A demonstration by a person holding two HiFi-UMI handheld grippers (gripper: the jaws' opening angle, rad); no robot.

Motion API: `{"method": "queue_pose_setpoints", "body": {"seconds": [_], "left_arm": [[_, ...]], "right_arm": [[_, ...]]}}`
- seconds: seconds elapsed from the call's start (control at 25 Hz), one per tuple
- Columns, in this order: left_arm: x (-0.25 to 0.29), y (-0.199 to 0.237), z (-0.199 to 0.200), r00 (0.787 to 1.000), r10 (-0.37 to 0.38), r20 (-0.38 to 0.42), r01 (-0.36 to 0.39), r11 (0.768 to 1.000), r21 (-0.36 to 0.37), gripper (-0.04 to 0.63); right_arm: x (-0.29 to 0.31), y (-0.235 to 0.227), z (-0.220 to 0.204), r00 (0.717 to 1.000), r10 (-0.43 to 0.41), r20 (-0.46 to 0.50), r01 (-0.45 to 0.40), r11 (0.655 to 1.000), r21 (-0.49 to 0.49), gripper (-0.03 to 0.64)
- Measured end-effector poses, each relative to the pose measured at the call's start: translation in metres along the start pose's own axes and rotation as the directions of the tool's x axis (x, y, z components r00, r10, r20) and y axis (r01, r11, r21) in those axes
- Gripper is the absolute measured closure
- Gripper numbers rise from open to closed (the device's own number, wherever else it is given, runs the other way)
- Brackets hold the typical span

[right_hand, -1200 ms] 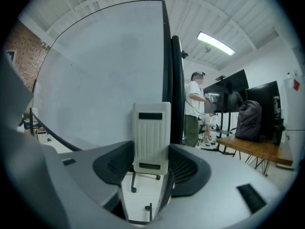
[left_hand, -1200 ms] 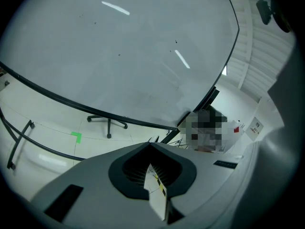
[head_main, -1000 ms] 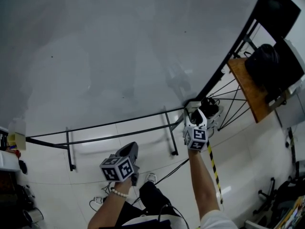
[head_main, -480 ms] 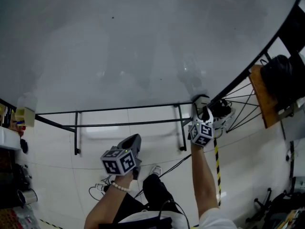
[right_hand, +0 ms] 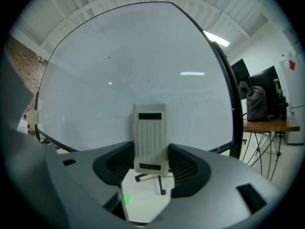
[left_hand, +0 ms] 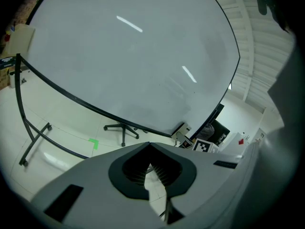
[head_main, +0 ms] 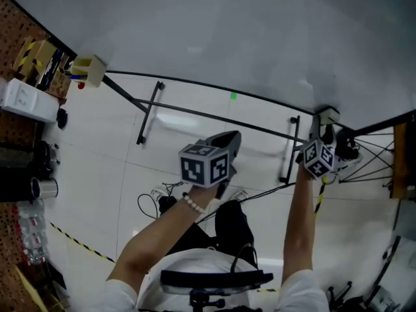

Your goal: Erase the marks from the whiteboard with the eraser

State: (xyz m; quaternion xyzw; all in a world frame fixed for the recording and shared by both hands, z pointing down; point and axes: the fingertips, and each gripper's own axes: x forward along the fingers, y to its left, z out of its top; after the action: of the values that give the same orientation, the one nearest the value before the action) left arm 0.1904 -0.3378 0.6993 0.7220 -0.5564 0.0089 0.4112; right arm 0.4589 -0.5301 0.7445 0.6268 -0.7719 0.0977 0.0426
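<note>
- Since a second ago the left tool (left_hand: 150, 146) has come up higher, nearer the whiteboard (left_hand: 128, 56).
- Its jaws are pressed together with nothing between them.
- The right tool (right_hand: 151, 149) pinches the eraser (right_hand: 151, 128), which stands upright.
- The eraser is by the whiteboard's bottom corner; I cannot tell if it touches.

Head camera: set high above the person, facing steeply down. The floor (head_main: 97, 148) fills the centre and the whiteboard (head_main: 227, 31) spans 12 o'clock. The camera on the left gripper (head_main: 229, 138) sits well back and looks up along its jaws at the board. The camera on the right gripper (head_main: 324, 132) is near the board and faces it squarely. All three views share the board and the green floor mark (head_main: 233, 96).
</note>
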Motion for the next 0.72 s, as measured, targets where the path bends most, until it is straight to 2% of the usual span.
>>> {"method": "queue_pose_setpoints", "body": {"seconds": [0.4, 0.56, 0.72], "left_arm": [[-0.079, 0.062, 0.023, 0.998, 0.001, 0.071, 0.001, 1.0, -0.024, 0.607], [-0.108, 0.088, 0.027, 0.996, 0.011, 0.086, -0.007, 0.999, -0.041, 0.606], [-0.132, 0.117, 0.033, 0.995, 0.027, 0.099, -0.021, 0.998, -0.061, 0.607]], "right_arm": [[-0.004, 0.138, -0.01, 0.998, 0.061, 0.01, -0.06, 0.998, -0.018, 0.36], [-0.005, 0.173, -0.014, 0.999, 0.037, 0.009, -0.037, 0.999, 0.009, 0.36], [-0.004, 0.217, -0.021, 0.996, 0.088, -0.007, -0.088, 0.996, -0.023, 0.36]]}}
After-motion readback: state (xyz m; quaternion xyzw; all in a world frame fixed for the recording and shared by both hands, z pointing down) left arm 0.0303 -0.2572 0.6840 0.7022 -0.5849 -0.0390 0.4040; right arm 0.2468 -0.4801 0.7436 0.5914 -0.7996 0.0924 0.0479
